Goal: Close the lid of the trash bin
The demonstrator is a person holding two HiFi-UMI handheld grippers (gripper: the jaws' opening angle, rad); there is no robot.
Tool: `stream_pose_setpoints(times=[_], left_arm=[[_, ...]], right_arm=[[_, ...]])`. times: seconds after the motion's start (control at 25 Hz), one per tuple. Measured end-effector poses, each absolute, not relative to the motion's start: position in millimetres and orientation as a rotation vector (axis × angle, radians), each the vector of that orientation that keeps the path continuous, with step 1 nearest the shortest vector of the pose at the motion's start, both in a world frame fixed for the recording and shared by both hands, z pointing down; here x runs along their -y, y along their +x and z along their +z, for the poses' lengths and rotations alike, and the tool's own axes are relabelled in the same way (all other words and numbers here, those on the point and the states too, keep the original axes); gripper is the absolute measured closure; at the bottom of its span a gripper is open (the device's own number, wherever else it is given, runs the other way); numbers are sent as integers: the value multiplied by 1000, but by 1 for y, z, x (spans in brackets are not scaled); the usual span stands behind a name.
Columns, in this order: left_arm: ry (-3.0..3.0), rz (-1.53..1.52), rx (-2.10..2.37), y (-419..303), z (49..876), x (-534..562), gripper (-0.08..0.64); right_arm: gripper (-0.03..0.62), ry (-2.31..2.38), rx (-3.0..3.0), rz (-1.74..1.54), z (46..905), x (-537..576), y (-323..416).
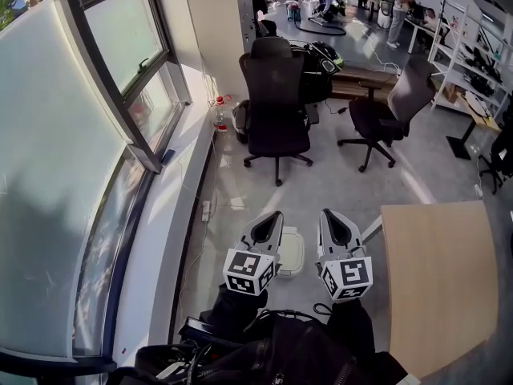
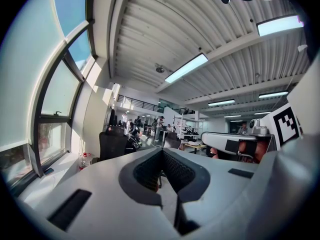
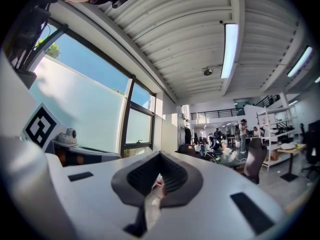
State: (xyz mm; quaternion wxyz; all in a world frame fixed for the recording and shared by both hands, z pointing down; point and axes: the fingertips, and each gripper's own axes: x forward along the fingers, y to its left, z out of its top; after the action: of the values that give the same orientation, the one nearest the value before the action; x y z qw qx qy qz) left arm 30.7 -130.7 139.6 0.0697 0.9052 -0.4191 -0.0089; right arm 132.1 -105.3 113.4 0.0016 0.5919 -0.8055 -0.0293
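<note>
Grey floor [image 1: 321,183] holds the white bin [image 1: 298,269] just beyond and between the left gripper [image 1: 272,219] and right gripper [image 1: 329,217], both raised with jaws pressed together on nothing; its lid [image 1: 291,247] seems to lie flat already, though I cannot be sure.

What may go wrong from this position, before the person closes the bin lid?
1. The white trash bin sits low between the left gripper and the right gripper and is partly hidden. Neither gripper view shows it, so a reach down may miss the lid.
2. The wooden table has its corner close beside the right gripper, and a swing could hit it.
3. The bin looks light, so a push may slide it.
</note>
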Motion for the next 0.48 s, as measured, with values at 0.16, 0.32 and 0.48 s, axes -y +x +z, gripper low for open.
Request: stream_pose_setpoints(times=[0.16, 0.32, 0.48], left_arm=[[2719, -23, 1267, 31, 142, 134, 558], [2715, -20, 1272, 31, 143, 136, 558], [2715, -20, 1269, 30, 141, 139, 558]], right_arm=[[588, 1851, 2536, -93, 115, 108, 131], [588, 1848, 2544, -99, 114, 109, 132], [588, 1843, 2550, -102, 112, 112, 130]])
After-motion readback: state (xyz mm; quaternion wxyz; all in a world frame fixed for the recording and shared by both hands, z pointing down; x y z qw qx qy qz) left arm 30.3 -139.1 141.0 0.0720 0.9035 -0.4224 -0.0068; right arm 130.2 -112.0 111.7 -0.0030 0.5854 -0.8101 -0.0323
